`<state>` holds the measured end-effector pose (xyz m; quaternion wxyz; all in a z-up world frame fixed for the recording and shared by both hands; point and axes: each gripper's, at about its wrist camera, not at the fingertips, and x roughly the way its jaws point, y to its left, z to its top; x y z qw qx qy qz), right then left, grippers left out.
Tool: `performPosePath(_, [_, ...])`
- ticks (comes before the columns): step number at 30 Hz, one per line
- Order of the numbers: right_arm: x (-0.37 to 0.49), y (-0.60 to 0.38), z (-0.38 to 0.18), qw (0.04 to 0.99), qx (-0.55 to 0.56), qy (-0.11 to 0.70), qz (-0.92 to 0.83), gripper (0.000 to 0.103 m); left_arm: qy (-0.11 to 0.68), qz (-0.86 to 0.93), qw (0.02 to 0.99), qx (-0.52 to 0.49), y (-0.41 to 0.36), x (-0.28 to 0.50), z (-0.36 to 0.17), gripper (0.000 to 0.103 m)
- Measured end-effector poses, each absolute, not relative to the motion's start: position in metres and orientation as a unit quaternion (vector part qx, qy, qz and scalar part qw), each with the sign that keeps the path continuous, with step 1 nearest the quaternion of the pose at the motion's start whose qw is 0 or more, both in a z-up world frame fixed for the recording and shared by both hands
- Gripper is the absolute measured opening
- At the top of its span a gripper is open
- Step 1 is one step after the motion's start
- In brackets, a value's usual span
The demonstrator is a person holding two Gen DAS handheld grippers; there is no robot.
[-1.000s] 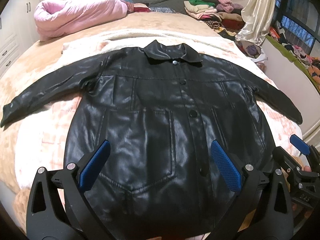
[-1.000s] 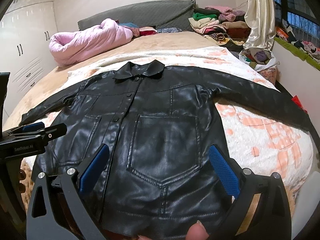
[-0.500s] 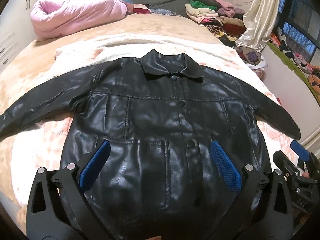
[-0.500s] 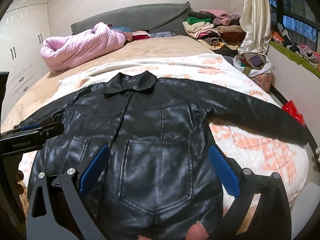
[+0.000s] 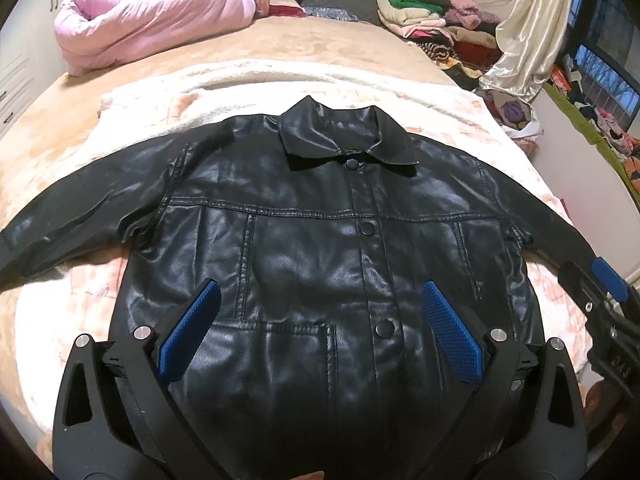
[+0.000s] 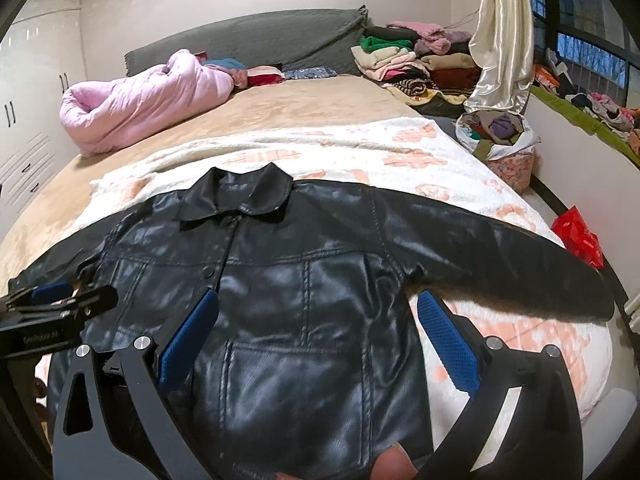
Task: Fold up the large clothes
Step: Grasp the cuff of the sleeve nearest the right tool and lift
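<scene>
Both viewpoints have been carried forward over the jacket since a second ago: the collar now sits closer ahead, and the hem has dropped out of sight beneath the fingers.

Bed (image 6: 280, 120): a white, peach-patterned blanket (image 6: 400, 152) is spread over it, beyond and beside both pairs of fingers.

Black leather jacket (image 5: 312, 240): laid flat on the blanket, front up, buttoned, sleeves spread out to either side. Its lower body lies under and between the fingers of both grippers.

Step judged: folding not yet begun; the garment is only laid out. A sleeve or side edge would need to be gripped next and drawn inward across the body. The right sleeve (image 6: 500, 256) lies just beyond the right fingertip.

Left gripper (image 5: 320, 328): fingers spread wide, nothing between them; held above the jacket front, the placket just inside its right finger. Contact cannot be told.

Right gripper (image 6: 316, 332): fingers spread wide, released, nothing held; left finger over the jacket's chest, right finger over blanket just outside the side seam.
</scene>
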<state>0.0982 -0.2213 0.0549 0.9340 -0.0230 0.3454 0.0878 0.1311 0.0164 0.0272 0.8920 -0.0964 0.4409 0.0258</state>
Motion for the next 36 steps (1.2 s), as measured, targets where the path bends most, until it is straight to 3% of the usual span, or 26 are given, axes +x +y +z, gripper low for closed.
performPosePath(12, [0.148,-0.26,0.044,0.932,0.008,0.36,0.04,0.099,0.449,0.004,0.889,-0.089,-0.006,0.176,0.025,0.094])
performPosePath(36, [0.193,-0.458,-0.014,0.884,0.197,0.382,-0.186,0.099,0.482,-0.031,0.875,-0.044,-0.068,0.252,-0.009,0.094])
